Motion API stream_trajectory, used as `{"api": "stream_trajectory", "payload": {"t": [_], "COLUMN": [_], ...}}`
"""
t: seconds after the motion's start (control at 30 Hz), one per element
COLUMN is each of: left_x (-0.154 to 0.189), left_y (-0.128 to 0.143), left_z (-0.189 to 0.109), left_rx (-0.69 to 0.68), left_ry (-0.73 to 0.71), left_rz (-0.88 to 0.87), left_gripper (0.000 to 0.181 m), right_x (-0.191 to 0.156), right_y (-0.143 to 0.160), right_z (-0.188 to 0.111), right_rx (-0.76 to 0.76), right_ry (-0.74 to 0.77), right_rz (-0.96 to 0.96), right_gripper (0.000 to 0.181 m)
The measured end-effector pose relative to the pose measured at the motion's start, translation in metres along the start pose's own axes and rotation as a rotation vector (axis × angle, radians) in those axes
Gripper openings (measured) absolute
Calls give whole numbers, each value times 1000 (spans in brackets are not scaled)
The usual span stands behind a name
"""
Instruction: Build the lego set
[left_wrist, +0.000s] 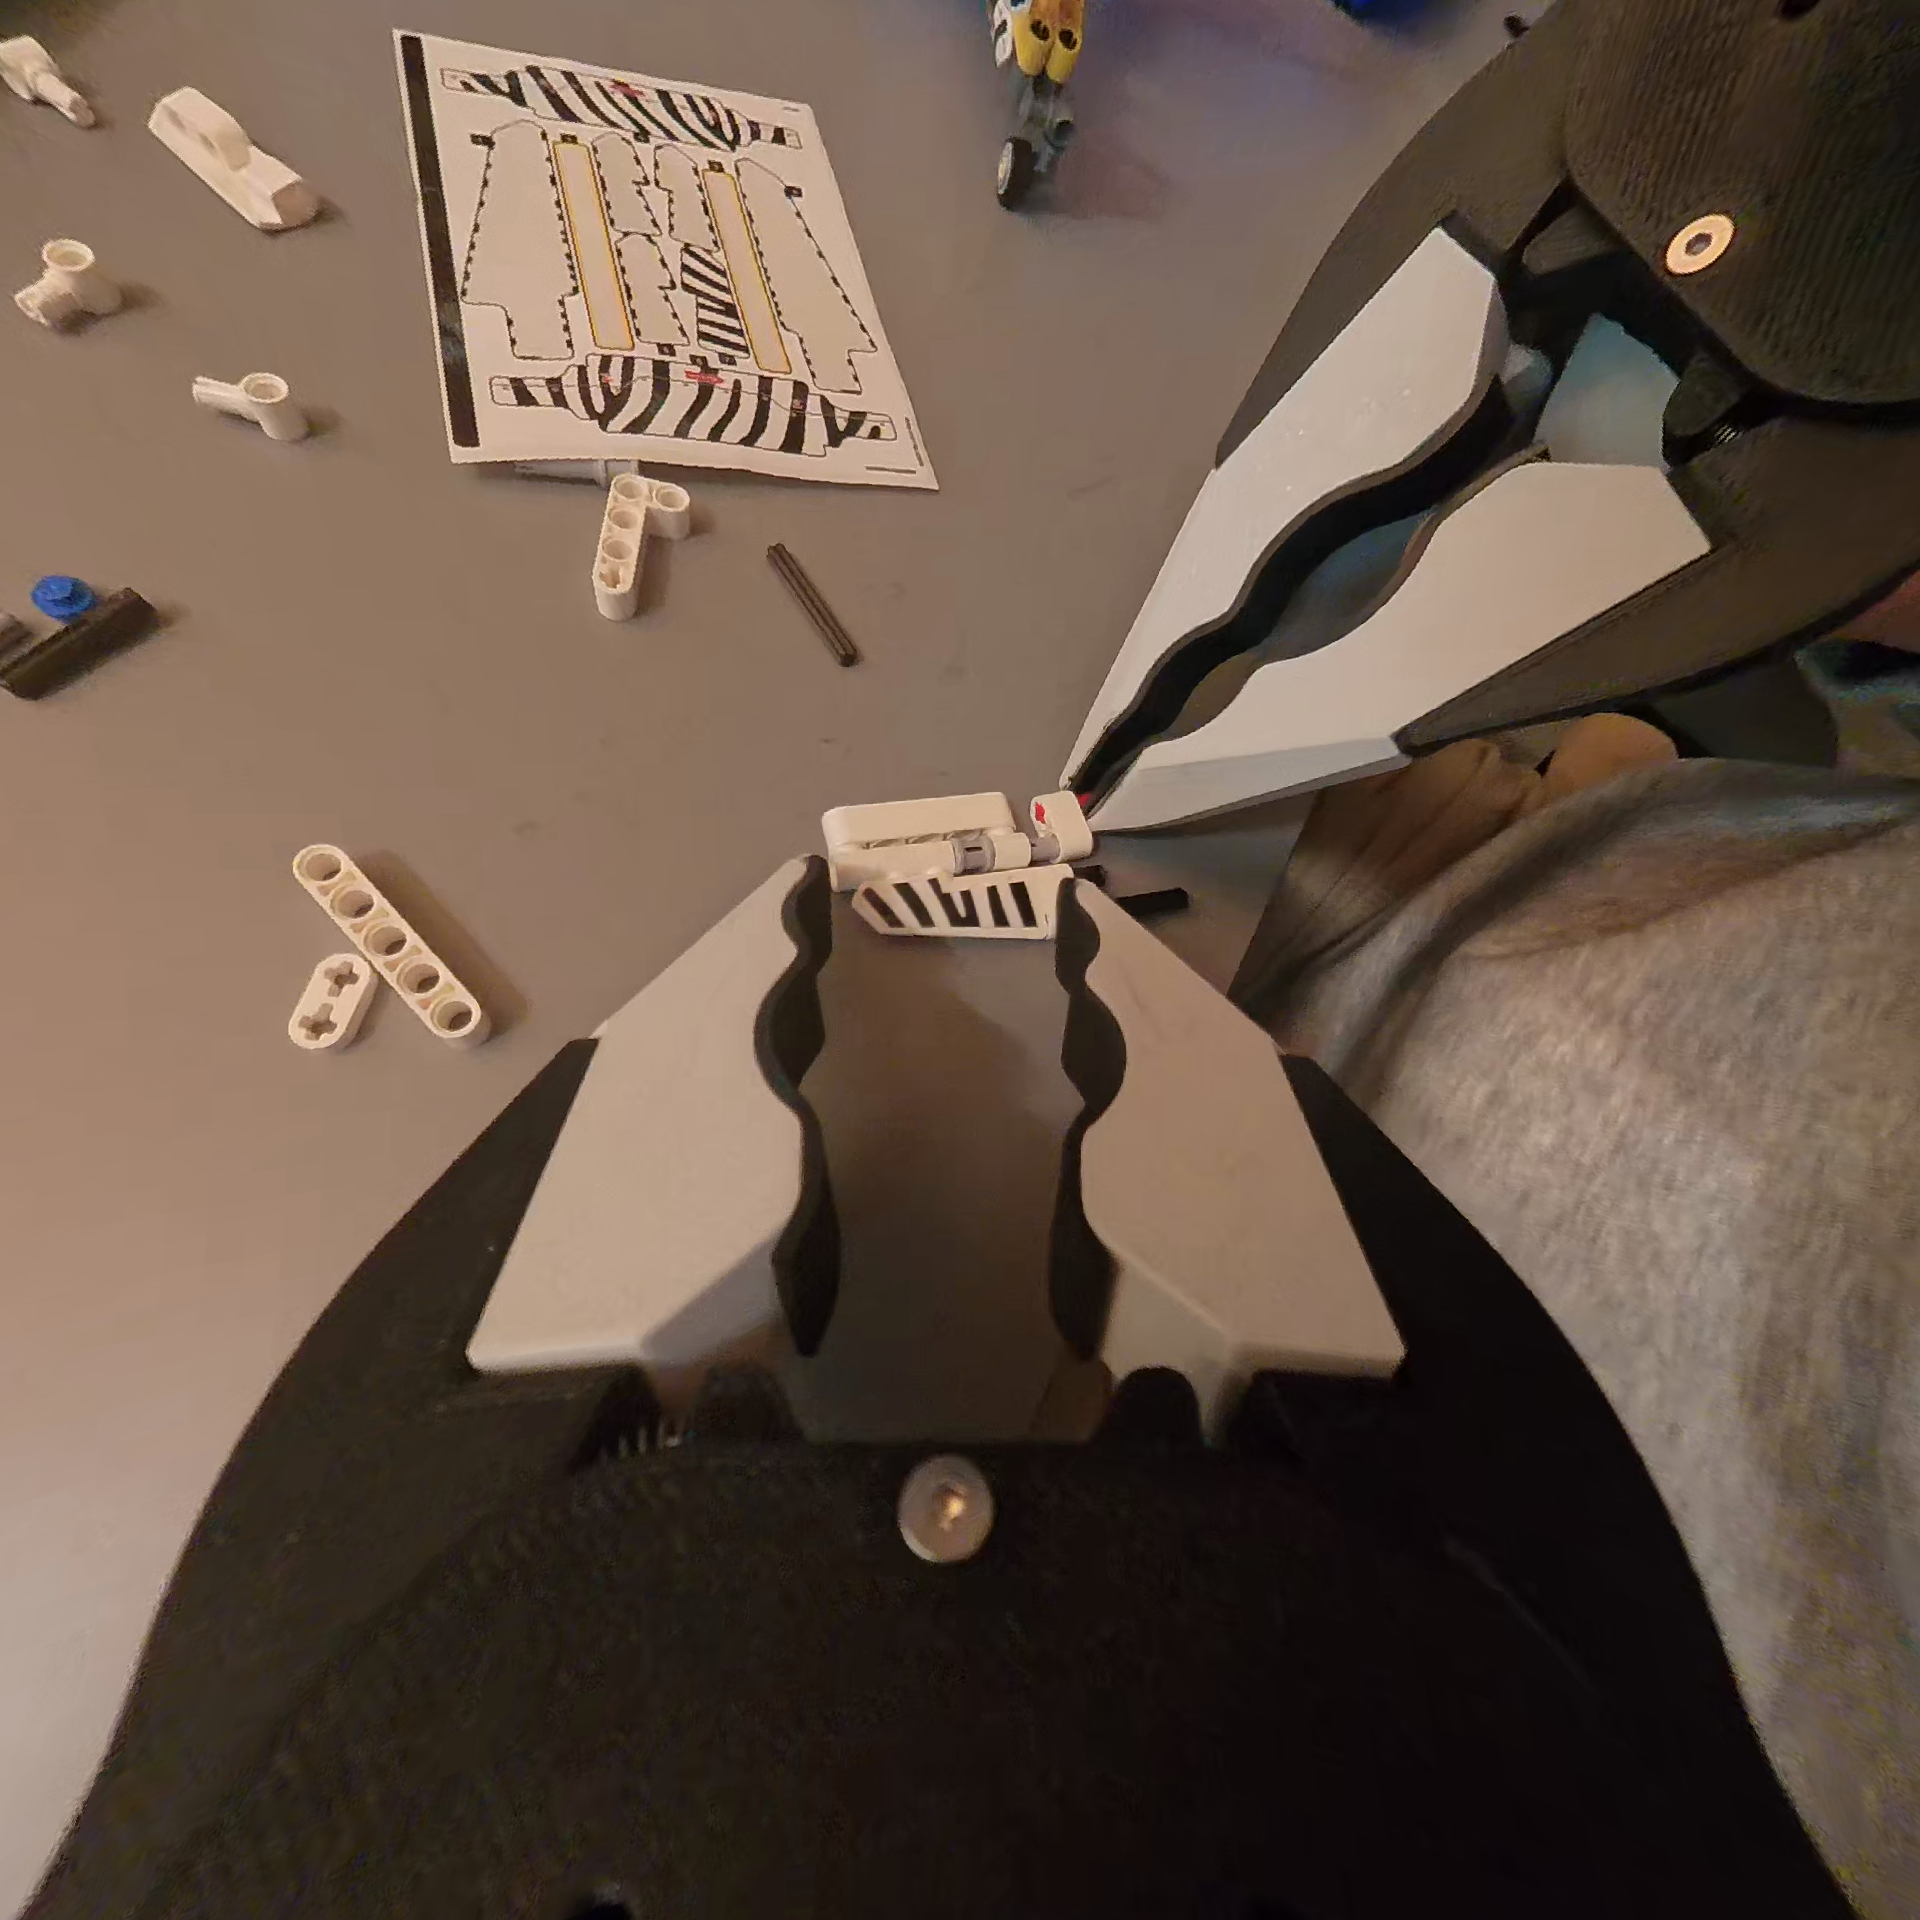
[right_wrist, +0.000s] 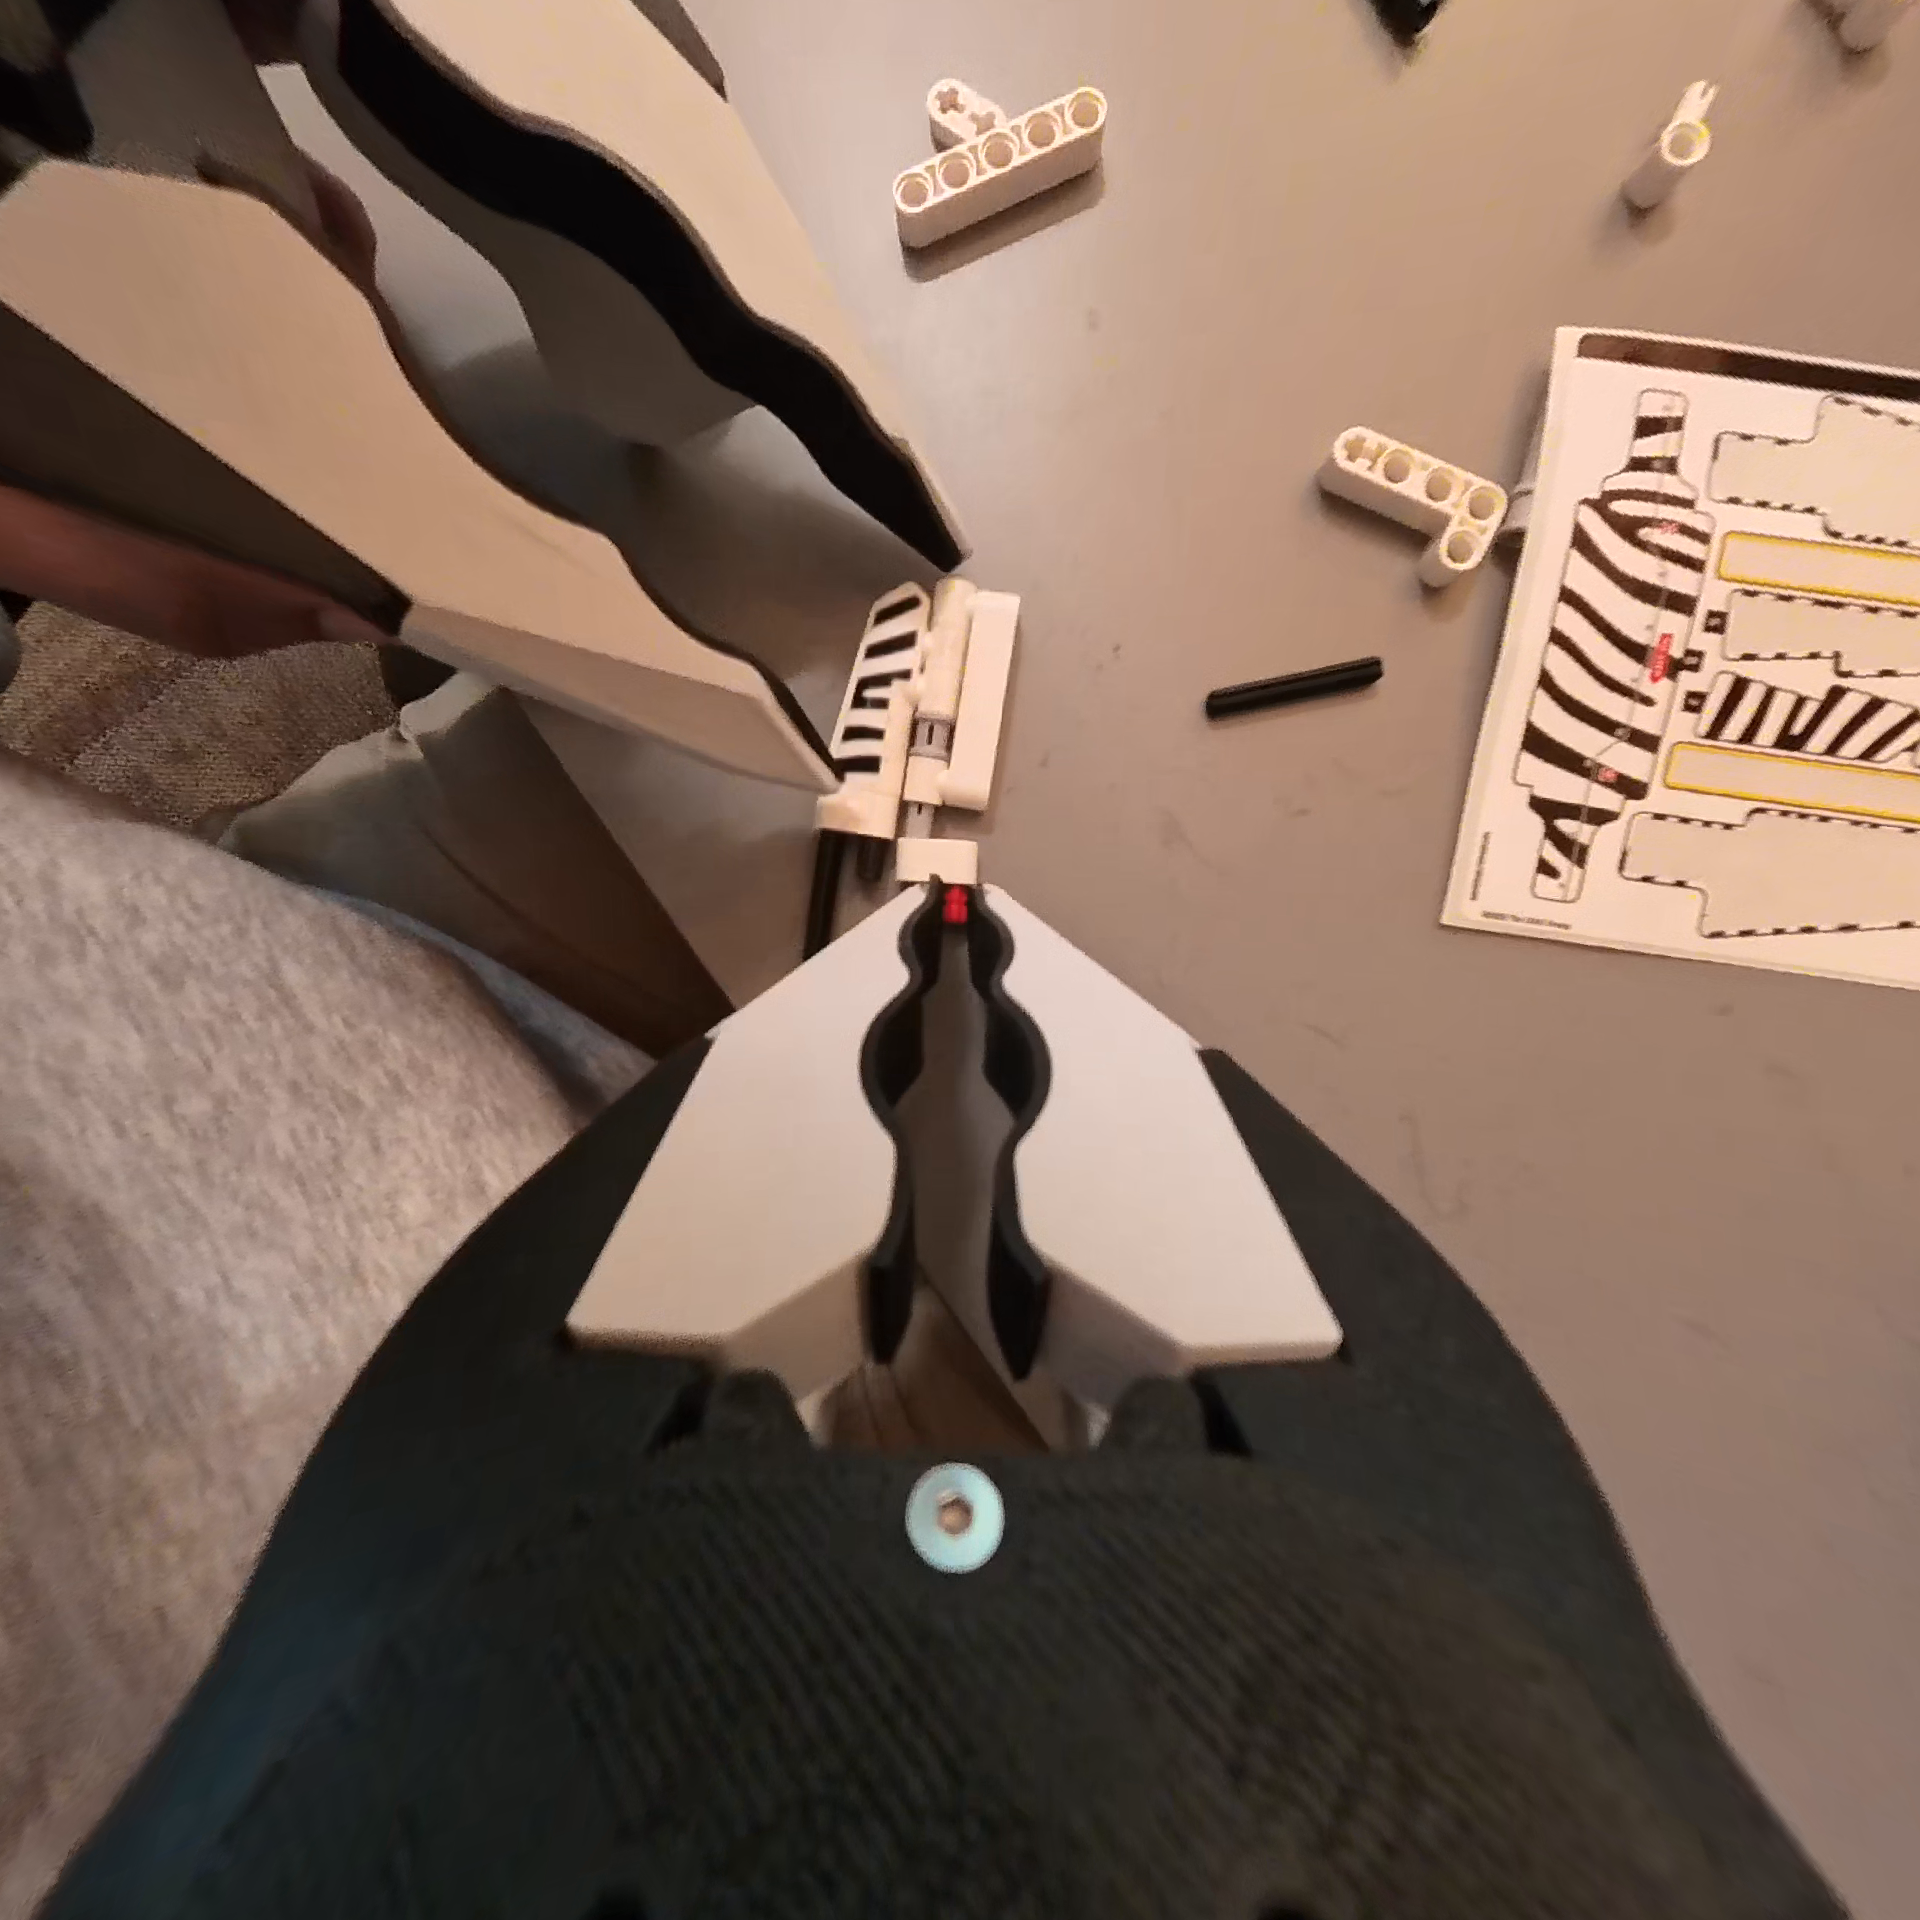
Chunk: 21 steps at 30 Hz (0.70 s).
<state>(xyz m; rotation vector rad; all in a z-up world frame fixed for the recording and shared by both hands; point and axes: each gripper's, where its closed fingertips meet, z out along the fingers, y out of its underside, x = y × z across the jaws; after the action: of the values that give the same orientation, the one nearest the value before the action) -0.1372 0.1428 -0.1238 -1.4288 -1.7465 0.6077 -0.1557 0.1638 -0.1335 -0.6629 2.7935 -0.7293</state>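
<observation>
A small white lego assembly with a zebra-striped panel (left_wrist: 951, 902) is held just above the grey table near its front edge. My left gripper (left_wrist: 940, 888) is shut on it, one fingertip at each end of the panel. My right gripper (right_wrist: 951, 899) is shut on a small red pin (right_wrist: 954, 910) that sits in a white connector (right_wrist: 935, 860) at the end of the assembly (right_wrist: 966, 686). In the left wrist view the right gripper (left_wrist: 1075, 784) comes in from the upper right. In the right wrist view the left gripper (right_wrist: 888, 670) comes in from the upper left.
A zebra sticker sheet (left_wrist: 665, 260) lies at the far side. Loose parts lie around: a black axle (left_wrist: 812, 605), an L-shaped white beam (left_wrist: 634, 540), a straight white beam (left_wrist: 390, 940), white connectors (left_wrist: 255, 400), a blue-and-black piece (left_wrist: 73, 629). A grey-clothed person (left_wrist: 1558, 1195) is at the right. The tips of both grippers are at nearly the same place.
</observation>
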Motion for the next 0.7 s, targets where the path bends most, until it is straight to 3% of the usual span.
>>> {"api": "stream_trajectory", "payload": {"t": [0.7], "left_x": [-5], "left_y": [2], "left_z": [1], "left_rx": [-3], "left_ry": [-75], "left_rz": [28], "left_gripper": [35], "right_x": [1], "right_y": [-2], "right_z": [1], "right_rx": [20], "right_ry": [0], "right_rz": [102], "right_gripper": [3]}}
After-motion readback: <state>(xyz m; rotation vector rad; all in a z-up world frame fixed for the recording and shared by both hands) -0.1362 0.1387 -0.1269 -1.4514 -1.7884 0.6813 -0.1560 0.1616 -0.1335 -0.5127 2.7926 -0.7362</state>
